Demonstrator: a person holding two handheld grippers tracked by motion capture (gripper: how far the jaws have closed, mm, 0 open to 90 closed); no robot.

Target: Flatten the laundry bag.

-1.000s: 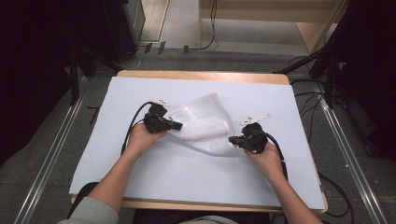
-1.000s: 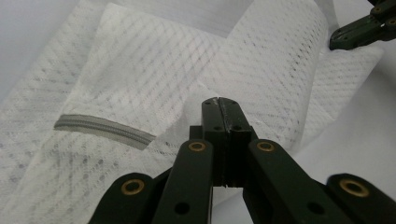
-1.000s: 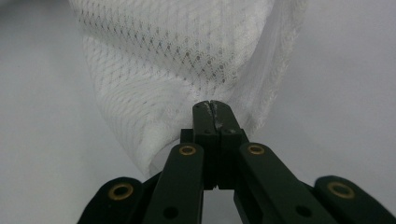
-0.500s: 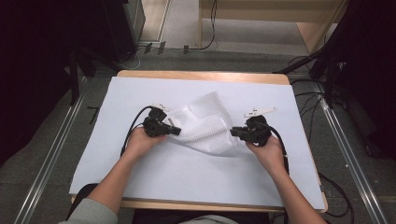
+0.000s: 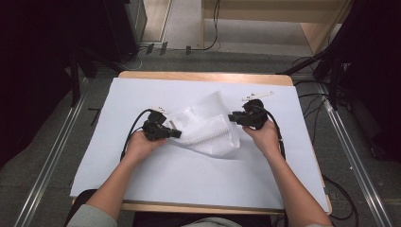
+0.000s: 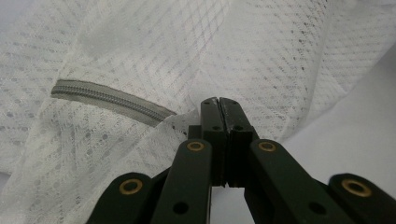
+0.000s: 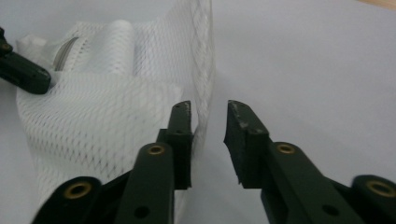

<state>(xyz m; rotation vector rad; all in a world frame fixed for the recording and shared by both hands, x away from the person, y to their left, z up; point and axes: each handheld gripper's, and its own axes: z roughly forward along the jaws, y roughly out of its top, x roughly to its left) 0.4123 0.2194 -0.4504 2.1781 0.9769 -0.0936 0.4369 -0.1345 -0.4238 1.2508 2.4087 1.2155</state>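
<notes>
Pinching the near left edge of the mesh bag [image 5: 208, 127], the left gripper [image 5: 176, 134] has its jaws pressed tight together, with a bit of the net caught between them. In the left gripper view the net bunches up right at the tips, just beside the grey zip [image 6: 112, 100].

Next comes the right gripper [image 5: 232, 117], at the right side of the bag. Its jaws have just been opening, and now they stand spread apart. An upright fold of net rises in the gap, against the left jaw, but the pads do not squeeze it.

The bag lies crumpled in the middle of the white sheet [image 5: 179, 184] that covers the table [image 5: 203, 75]. One part is folded over another, and a flap points away toward the far edge.

I think the bag is very light and very soft. It flops and folds, so it keeps no shape by itself. One pull at a corner will likely drag the whole bag along. The net has many small holes, so the jaws can bite it well and it should not slip much. It will not break, but a hard tug could stretch or snag it.

The best places to hold look like the edges and corners, or the seam by the zip, which is thicker. Grabbing the middle would only pick up a loose bunch.
</notes>
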